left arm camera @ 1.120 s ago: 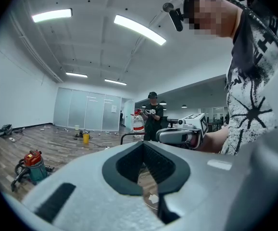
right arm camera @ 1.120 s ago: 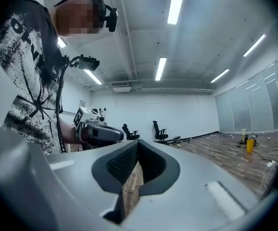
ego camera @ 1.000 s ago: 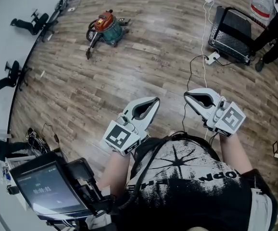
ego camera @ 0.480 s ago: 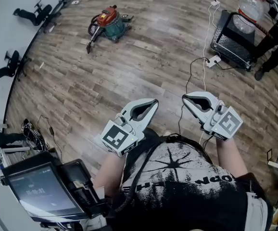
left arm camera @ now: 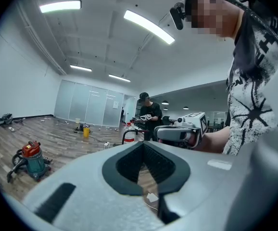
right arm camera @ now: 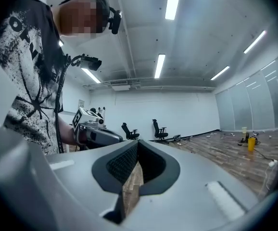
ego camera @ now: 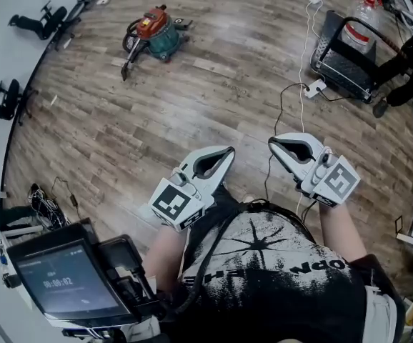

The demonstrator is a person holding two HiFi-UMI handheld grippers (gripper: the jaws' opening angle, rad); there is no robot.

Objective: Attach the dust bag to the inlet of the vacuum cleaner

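Observation:
A small canister vacuum cleaner [ego camera: 152, 36], teal with an orange-red top and a dark hose, lies on the wood floor far ahead to the left; the left gripper view has the vacuum cleaner [left arm camera: 28, 160] low at its left edge. No dust bag shows in any view. My left gripper [ego camera: 226, 151] is held close to my chest, shut and empty, its tips meeting [left arm camera: 143, 143]. My right gripper [ego camera: 272, 142] is beside it, also shut and empty, tips together [right arm camera: 137, 142]. Both point roughly level and inward, each seeing the other.
A black wire cart [ego camera: 346, 51] with a clear water bottle [ego camera: 360, 31] stands at the far right, white cables and a power strip [ego camera: 314, 87] trailing beside it. Office chairs [ego camera: 35, 25] line the left wall. A screen device [ego camera: 63, 284] hangs at my lower left. Another person [left arm camera: 147, 117] stands across the room.
The whole floor scene has shifted in the head view as I move; the vacuum cleaner now sits a little higher and left. Both grippers stay shut near my chest.

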